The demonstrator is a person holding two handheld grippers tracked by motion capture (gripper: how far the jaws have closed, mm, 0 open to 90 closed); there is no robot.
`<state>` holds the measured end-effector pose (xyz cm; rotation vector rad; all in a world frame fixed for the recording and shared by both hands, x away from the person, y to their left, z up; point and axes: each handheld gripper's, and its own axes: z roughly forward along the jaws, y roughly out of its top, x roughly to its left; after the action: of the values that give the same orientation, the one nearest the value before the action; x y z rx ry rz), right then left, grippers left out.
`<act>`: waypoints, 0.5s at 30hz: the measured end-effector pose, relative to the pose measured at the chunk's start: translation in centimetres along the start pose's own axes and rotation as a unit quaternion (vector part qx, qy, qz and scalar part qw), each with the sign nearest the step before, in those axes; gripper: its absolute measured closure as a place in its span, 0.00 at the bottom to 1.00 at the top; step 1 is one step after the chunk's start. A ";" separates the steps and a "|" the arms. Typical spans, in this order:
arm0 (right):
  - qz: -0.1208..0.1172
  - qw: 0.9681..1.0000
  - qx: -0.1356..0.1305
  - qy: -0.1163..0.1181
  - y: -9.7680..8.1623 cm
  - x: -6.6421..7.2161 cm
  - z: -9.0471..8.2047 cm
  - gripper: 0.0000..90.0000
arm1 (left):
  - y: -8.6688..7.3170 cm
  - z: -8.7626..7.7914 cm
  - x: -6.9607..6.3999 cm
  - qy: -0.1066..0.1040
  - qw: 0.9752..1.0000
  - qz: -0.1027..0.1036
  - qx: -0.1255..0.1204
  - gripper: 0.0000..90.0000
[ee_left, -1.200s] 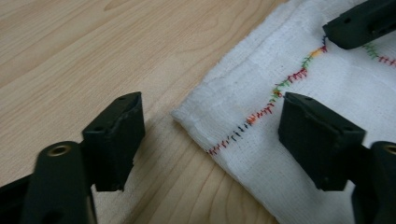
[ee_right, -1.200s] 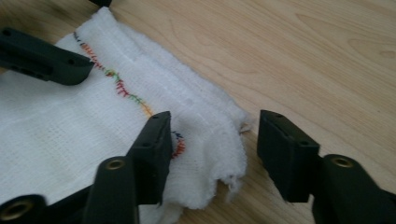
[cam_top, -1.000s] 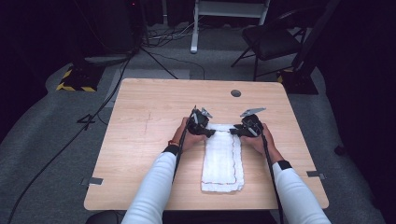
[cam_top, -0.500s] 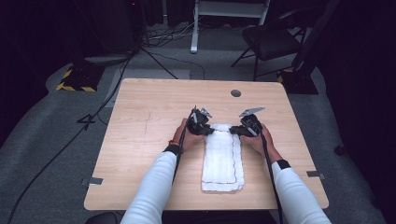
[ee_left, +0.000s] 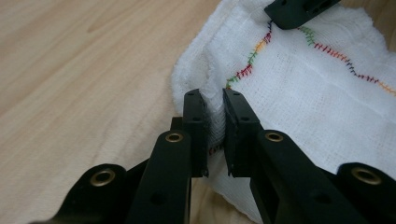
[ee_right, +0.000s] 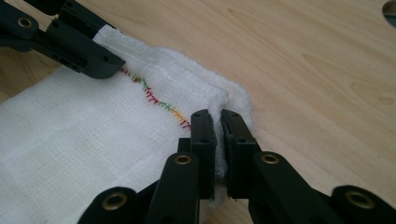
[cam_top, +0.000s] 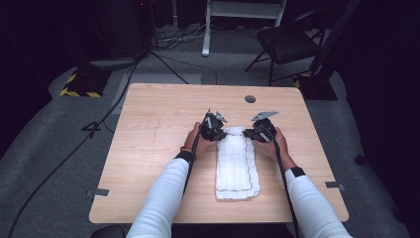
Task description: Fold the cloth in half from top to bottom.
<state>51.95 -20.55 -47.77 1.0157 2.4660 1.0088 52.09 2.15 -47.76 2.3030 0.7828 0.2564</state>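
With both far corners of the folded white cloth [cam_top: 236,161] now pinched, the left gripper [ee_left: 215,116] and right gripper [ee_right: 215,128] have just closed their fingers on them, leaving the next fold undone on the counter [cam_top: 148,129].

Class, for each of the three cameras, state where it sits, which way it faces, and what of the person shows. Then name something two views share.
High view: above the person's side, looking forward and down at the table; both forearms and each hand-held gripper show.
Left gripper view: rides the left hand-held gripper, looking along its jaws, shut on the white cloth.
Right gripper view: rides the right hand-held gripper, its jaws likewise shut on a cloth corner.
Shared: both gripper views show the cloth's coloured stitching and the other gripper's jaw tip.
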 end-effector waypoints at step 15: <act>-0.020 0.997 -0.060 -0.033 3.2 0.9 -1.8 0.94 | 1.7 -3.0 1.1 0.049 0.998 0.017 -0.038 0.90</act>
<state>52.01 -19.18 -44.30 0.9424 2.3341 1.0788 52.57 3.48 -44.42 2.2476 0.7703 0.4095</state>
